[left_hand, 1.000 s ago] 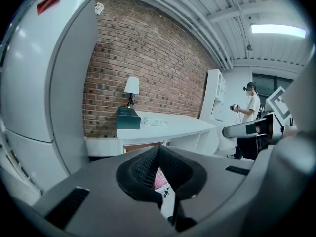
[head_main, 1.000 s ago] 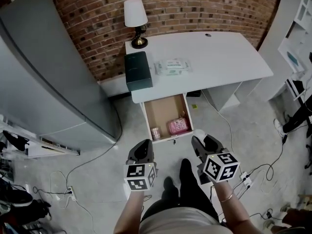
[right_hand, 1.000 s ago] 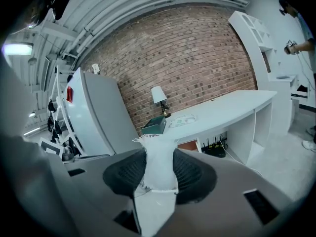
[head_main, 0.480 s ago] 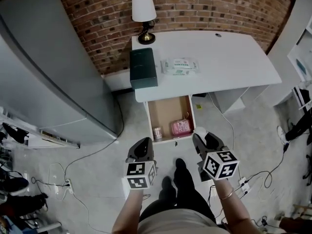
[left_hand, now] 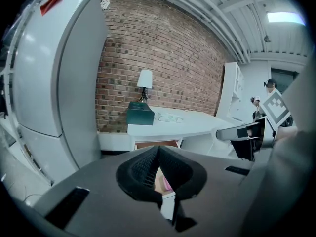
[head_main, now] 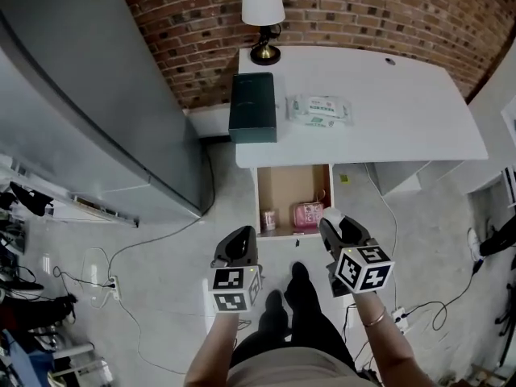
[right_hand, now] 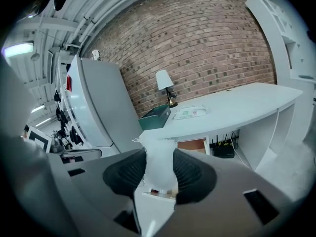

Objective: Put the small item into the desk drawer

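Now, your white desk point(head_main: 403, 111) stands with its drawer point(head_main: 284, 190) pulled open. Your right gripper point(head_main: 331, 218) is clenched on the small item point(right_hand: 158, 167), holding it just before the drawer front; your left gripper point(head_main: 242, 234) is pressed closed, empty.

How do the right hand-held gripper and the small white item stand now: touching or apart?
Touching. The right gripper view shows the white item clamped between both pads of the right hand-held gripper, with no gap on either side.

Brick wall point(head_main: 363, 6), grey concrete floor point(head_main: 439, 216)
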`<state>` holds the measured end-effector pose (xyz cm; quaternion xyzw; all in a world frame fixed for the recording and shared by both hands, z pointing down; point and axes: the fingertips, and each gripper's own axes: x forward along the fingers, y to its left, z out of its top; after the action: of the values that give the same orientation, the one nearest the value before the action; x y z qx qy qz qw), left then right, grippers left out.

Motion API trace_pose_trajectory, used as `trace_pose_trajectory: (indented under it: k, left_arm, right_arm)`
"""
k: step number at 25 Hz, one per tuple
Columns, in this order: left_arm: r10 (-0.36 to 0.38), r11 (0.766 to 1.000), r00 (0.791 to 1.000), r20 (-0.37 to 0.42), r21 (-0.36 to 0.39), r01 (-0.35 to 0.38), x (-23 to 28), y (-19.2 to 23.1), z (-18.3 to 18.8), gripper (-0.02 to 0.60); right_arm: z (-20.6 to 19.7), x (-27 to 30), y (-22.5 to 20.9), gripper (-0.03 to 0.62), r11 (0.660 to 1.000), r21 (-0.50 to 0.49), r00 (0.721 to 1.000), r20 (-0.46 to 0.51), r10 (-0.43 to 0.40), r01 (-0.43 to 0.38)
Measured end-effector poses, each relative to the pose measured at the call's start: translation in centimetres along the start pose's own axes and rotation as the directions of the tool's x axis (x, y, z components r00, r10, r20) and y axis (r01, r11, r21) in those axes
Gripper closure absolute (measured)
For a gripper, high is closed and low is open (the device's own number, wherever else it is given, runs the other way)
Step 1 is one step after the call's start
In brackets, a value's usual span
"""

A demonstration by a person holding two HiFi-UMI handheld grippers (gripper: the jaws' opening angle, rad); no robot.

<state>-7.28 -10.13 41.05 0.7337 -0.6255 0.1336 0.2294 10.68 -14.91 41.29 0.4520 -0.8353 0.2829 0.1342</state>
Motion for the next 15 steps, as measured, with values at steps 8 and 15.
trace_pose_trajectory:
  k: [8,15]
  left_arm:
    - [0.086,0.995,0.996,-0.024,-0.046,-0.087,3.1,1.4,-0.4,0.560]
    - [0.156,0.983,0.987,-0.045,-0.091,-0.160,5.3,3.3,-1.8,0.560]
  right_arm:
    - [0.4,5.9,-2.2,0.424,0.997,-0.049,0.995,-0.082,0.059,-0.063]
    - [-0.8,10.9,-3.9,0.424,0.986,-0.133,0.984,-0.162,0.078,-0.100]
